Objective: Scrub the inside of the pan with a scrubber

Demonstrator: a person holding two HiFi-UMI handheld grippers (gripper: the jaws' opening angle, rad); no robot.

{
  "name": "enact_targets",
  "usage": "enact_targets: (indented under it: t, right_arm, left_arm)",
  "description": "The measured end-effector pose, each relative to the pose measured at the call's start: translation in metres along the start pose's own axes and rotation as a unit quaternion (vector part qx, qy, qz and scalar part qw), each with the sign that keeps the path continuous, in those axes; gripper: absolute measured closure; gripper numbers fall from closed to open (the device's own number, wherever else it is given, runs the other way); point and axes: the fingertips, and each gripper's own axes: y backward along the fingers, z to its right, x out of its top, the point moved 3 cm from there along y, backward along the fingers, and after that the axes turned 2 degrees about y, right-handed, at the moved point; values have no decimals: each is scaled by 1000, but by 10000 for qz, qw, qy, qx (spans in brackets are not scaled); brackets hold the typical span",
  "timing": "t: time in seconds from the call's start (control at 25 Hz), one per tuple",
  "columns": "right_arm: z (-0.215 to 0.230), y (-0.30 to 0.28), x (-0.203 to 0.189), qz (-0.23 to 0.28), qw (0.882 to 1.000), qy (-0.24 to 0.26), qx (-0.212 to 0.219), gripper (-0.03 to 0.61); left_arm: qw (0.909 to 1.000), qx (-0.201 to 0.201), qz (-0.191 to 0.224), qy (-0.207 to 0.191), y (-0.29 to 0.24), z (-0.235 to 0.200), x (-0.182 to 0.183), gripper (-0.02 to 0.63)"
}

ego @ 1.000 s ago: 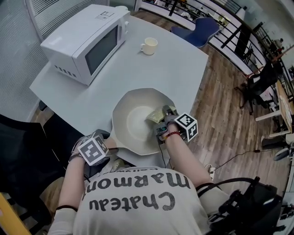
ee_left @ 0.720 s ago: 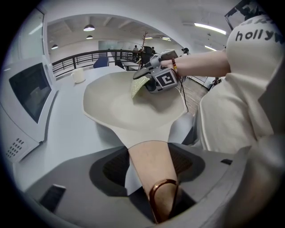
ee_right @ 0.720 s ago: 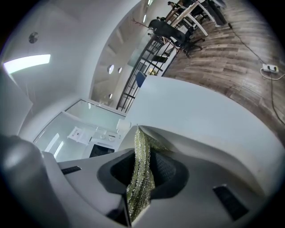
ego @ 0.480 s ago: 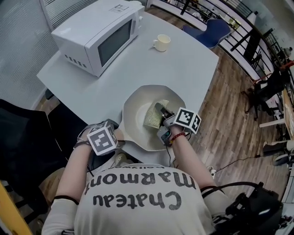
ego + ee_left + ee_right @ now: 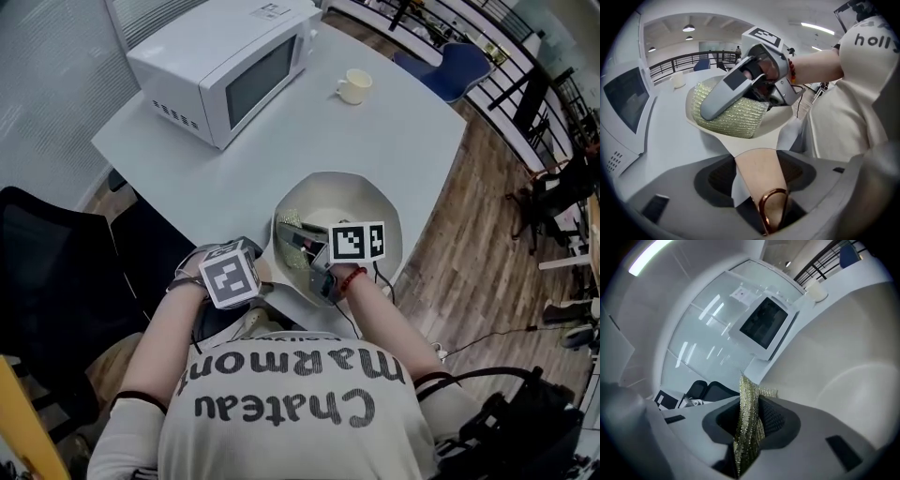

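1. Cream pan [image 5: 370, 199] sits at the tabletop's [image 5: 394, 131] near edge; its handle [image 5: 754, 161] runs out at 8 o'clock into my left hand-held gripper [image 5: 759, 180], clamped on it.
2. My right hand-held gripper [image 5: 302, 246] pinches the scrubber [image 5: 738, 122] at the pan's 9 o'clock wall.
3. Bare pan floor lies toward 3 o'clock; I judge the next stroke goes there.

The left gripper [image 5: 758, 174] pinches the handle [image 5: 761, 190] of the pan [image 5: 737, 140] between its jaws. Just ahead, the right gripper [image 5: 711, 108] holds a green scrubber [image 5: 736, 118] against the inside of the pan. A microwave [image 5: 622, 108] sits at the left on the table [image 5: 670, 140].
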Motion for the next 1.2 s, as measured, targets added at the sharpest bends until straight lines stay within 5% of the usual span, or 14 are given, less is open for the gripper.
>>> enact_targets:
  t: [0.2,0.56,0.88,1.2]
  right_arm:
    - [21,-11,8,224,9990,-311,-244,509]
    - [68,-11,17,-99,9872,210,-1578,509]
    - [101,8,31,-112,9783,-333,-2043,509]
    - [138,53,47,387,9530,-579,-2949,511]
  left_arm:
    - [9998,-35,-143,-100,-1,-4,1,328]
    - [9993,23,-282,-226,-1,-3,-1,327]
    - [9996,40,-219,-183,-1,-2,-2,327]
    - [9999,-48,-79,-112,-2,-3,-4,327]
